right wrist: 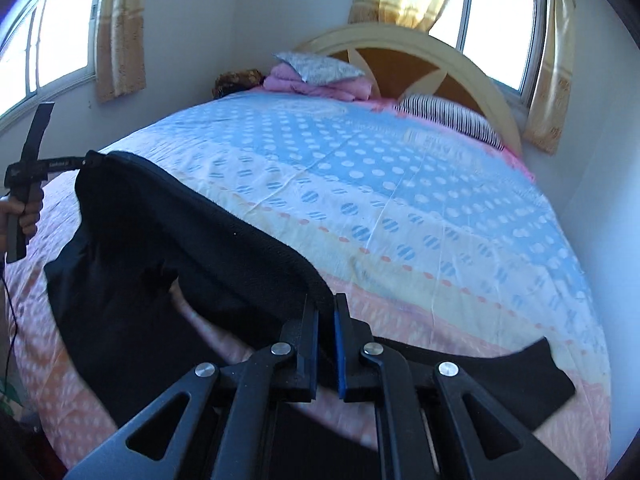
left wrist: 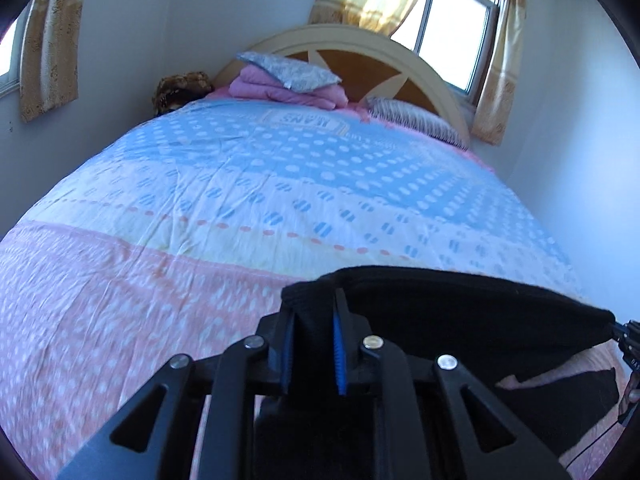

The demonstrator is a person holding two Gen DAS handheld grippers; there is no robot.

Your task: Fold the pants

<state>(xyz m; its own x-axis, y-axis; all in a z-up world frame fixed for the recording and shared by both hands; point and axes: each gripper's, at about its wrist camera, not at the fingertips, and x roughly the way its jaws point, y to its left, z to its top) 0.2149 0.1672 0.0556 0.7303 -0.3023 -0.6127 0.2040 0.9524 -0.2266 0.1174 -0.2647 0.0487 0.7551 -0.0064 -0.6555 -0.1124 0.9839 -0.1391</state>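
Observation:
Black pants (left wrist: 460, 304) (right wrist: 168, 248) hang stretched by the waistband between my two grippers above the near end of the bed. My left gripper (left wrist: 314, 312) is shut on one end of the waistband. My right gripper (right wrist: 326, 316) is shut on the other end. In the right wrist view the left gripper (right wrist: 80, 162) shows at the far left, held by a hand, pinching the waistband corner. In the left wrist view the right gripper (left wrist: 624, 332) shows at the right edge. The legs droop onto the bedspread.
The bed (left wrist: 280, 184) has a blue, white and pink dotted bedspread. Folded pink blankets (left wrist: 288, 90) with a grey pillow and a striped pillow (left wrist: 416, 120) lie at the arched headboard (left wrist: 400, 60). Walls, curtains and windows surround the bed.

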